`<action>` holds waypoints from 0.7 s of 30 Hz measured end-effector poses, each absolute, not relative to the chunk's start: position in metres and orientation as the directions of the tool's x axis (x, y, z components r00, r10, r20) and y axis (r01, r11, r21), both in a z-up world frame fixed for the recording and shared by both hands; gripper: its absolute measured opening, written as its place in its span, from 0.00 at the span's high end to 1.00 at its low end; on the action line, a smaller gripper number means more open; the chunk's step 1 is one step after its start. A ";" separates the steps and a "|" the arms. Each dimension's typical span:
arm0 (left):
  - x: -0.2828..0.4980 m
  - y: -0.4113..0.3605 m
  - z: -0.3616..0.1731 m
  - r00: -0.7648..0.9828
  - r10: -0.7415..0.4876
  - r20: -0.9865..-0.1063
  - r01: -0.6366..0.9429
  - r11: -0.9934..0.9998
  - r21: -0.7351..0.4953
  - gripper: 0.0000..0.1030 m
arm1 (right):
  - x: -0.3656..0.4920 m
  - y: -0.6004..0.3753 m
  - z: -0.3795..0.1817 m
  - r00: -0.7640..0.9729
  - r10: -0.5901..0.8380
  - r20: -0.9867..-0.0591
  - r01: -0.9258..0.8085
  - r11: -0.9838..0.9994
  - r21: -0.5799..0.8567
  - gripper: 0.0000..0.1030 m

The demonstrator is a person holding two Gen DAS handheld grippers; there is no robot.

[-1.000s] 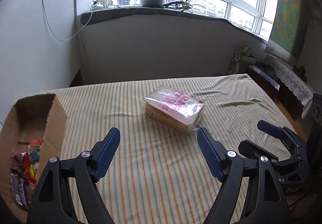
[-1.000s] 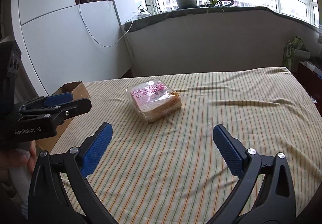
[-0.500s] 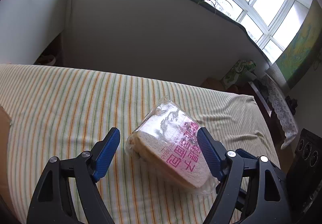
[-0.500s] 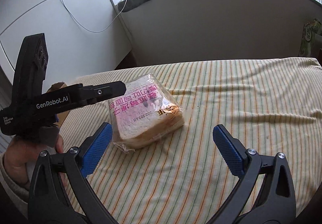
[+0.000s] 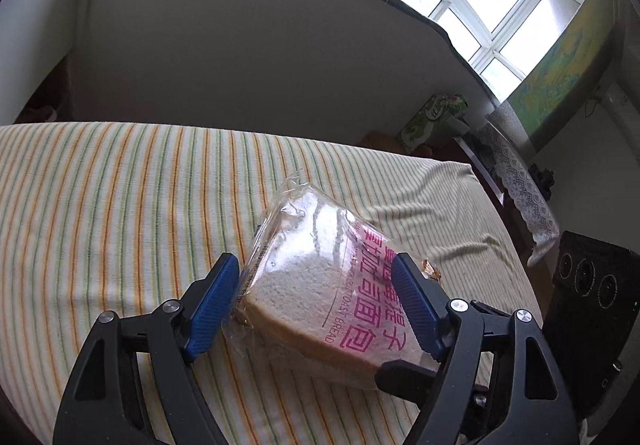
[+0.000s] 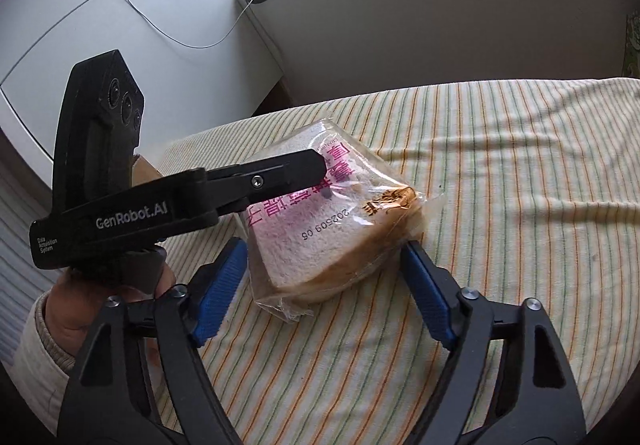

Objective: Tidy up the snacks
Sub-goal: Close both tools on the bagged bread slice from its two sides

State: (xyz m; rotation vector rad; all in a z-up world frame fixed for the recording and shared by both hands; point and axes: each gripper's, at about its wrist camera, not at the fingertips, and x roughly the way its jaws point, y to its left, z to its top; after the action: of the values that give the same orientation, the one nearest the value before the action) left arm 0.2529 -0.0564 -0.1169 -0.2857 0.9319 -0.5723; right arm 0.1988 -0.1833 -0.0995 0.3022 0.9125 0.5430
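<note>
One clear plastic bag of sliced white toast bread with pink lettering lies on the cloth with thin orange and green stripes that covers the flat surface, and it is the only snack in view. Two black grippers with ribbed blue pads bracket it. The left gripper has just been closing: its jaws straddle the bag, both blue pads lying against the wrapper's sides. The right gripper has just been closing too, and its two pads sit at the bag's near corners, touching the wrapper. In the right wrist view, one hand in a pale sleeve holds the left gripper, one finger of which crosses above the bag's top.
</note>
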 end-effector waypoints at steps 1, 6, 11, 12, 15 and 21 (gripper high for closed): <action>0.249 -0.055 -0.116 0.467 -0.577 -0.670 0.339 0.817 -0.467 0.29 | 0.198 -0.184 -0.100 0.496 0.562 -0.662 -0.313 0.827 0.468 0.28; 0.222 -0.045 -0.111 0.493 -0.576 -0.652 0.314 0.817 -0.484 0.35 | 0.182 -0.186 -0.093 0.509 0.561 -0.653 -0.342 0.828 0.444 0.31; 0.187 -0.046 -0.102 0.532 -0.557 -0.638 0.287 0.827 -0.483 0.37 | 0.152 -0.179 -0.083 0.516 0.560 -0.649 -0.373 0.828 0.418 0.31; 0.180 -0.047 -0.101 0.534 -0.559 -0.634 0.289 0.826 -0.484 0.37 | 0.145 -0.179 -0.081 0.518 0.563 -0.644 -0.377 0.826 0.419 0.31; 0.159 -0.051 -0.099 0.533 -0.552 -0.641 0.289 0.831 -0.476 0.37 | 0.121 -0.179 -0.078 0.521 0.562 -0.642 -0.382 0.826 0.414 0.31; 0.128 -0.058 -0.097 0.524 -0.541 -0.658 0.299 0.840 -0.453 0.37 | 0.075 -0.190 -0.077 0.520 0.568 -0.638 -0.374 0.823 0.427 0.31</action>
State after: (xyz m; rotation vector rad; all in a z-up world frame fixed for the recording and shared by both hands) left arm 0.1283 -0.0584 -0.0966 -0.3008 0.8864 -0.5120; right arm 0.0753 -0.1896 -0.0775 0.2490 0.8534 0.5717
